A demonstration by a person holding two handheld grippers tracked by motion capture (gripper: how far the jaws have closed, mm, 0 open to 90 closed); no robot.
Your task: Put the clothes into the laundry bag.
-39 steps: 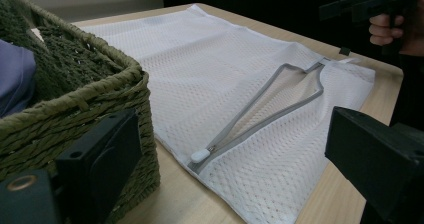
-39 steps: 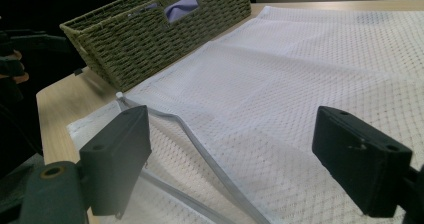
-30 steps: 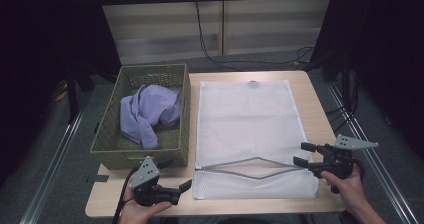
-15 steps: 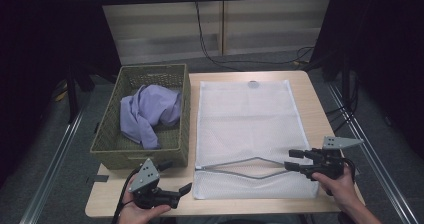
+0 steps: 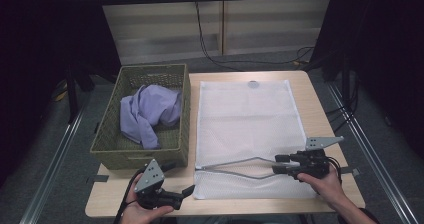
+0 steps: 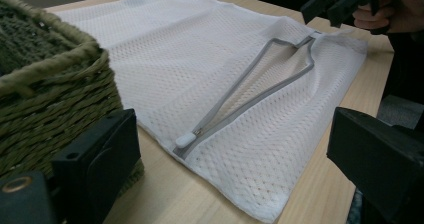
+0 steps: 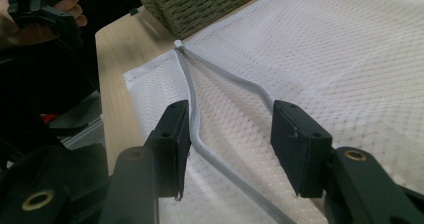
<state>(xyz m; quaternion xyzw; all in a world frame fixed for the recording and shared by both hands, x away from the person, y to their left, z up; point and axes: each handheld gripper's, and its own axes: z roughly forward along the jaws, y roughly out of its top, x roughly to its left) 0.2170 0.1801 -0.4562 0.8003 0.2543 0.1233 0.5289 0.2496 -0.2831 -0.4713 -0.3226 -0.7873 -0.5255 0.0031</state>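
On the pale wooden table (image 5: 320,99) lies a white mesh laundry bag (image 5: 247,119), flat, its honeycomb weave fine and slightly sheer. Its grey zipper (image 5: 235,166) gapes open near the person's edge, the two tapes bowing apart, with a small white pull (image 6: 184,140) at the end nearest the woven olive-green wicker basket (image 5: 112,149). That basket sits just left of the bag and holds a crumpled lilac cloth (image 5: 147,111); its folds hide what garment it is. At the bag's far end a small round patch is too faint to read. The right gripper (image 5: 279,164) hovers at the zipper's open end, jaws apart, one zipper tape running between them. The left gripper (image 5: 186,191) sits near the table's front edge, jaws wide apart, holding nothing.
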